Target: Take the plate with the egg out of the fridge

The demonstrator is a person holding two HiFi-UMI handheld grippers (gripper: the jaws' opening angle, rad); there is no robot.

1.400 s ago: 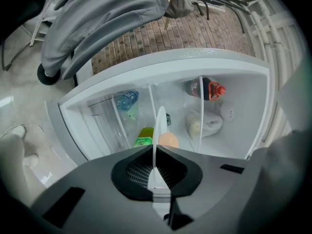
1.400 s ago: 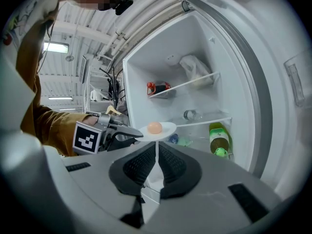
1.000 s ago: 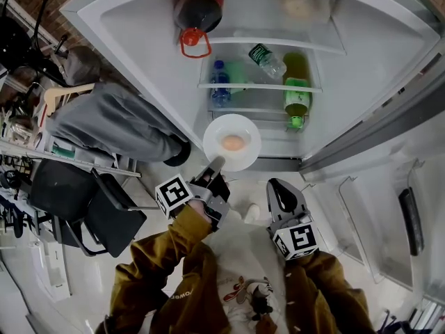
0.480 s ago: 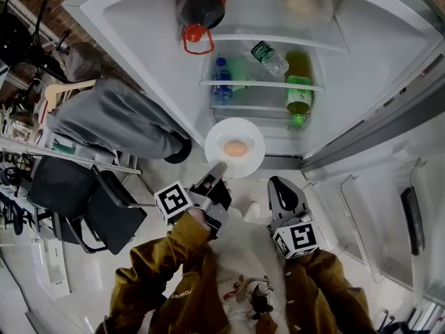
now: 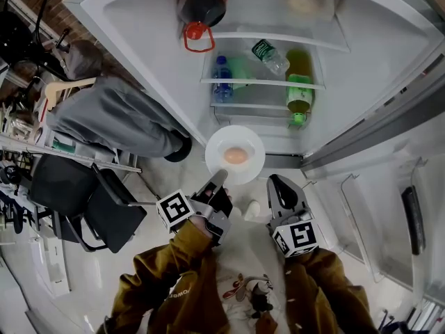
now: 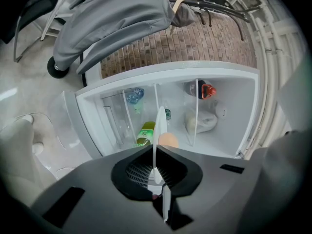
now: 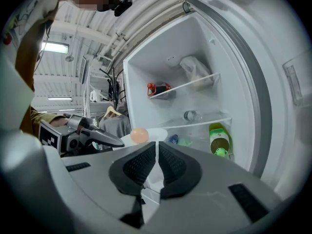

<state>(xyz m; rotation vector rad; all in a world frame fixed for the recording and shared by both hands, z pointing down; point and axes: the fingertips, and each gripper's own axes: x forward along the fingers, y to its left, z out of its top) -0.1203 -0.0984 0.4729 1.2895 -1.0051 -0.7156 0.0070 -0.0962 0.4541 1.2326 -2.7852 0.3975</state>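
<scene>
A white plate (image 5: 221,147) with a tan egg (image 5: 236,156) on it hangs in front of the open fridge (image 5: 153,54), just outside its lower shelves. My left gripper (image 5: 218,179) is shut on the plate's near rim. In the left gripper view the plate (image 6: 160,123) stands edge-on between the jaws, the egg (image 6: 169,140) to its right. My right gripper (image 5: 277,184) hangs beside it to the right, shut and holding nothing. The right gripper view shows the egg (image 7: 139,134), the plate (image 7: 158,133) and the left gripper (image 7: 105,140) at the left.
Inside the fridge are a dark red-capped bottle (image 5: 200,2), a blue-capped bottle (image 5: 221,78), a clear bottle (image 5: 269,58), a green bottle (image 5: 299,92) and a bag (image 5: 304,2). The fridge door (image 5: 389,207) stands open at the right. A grey garment (image 5: 111,120) and a black chair (image 5: 104,214) are at the left.
The left gripper has drawn the plate and egg a little away from the fridge, toward me. The right gripper has stayed in place.
</scene>
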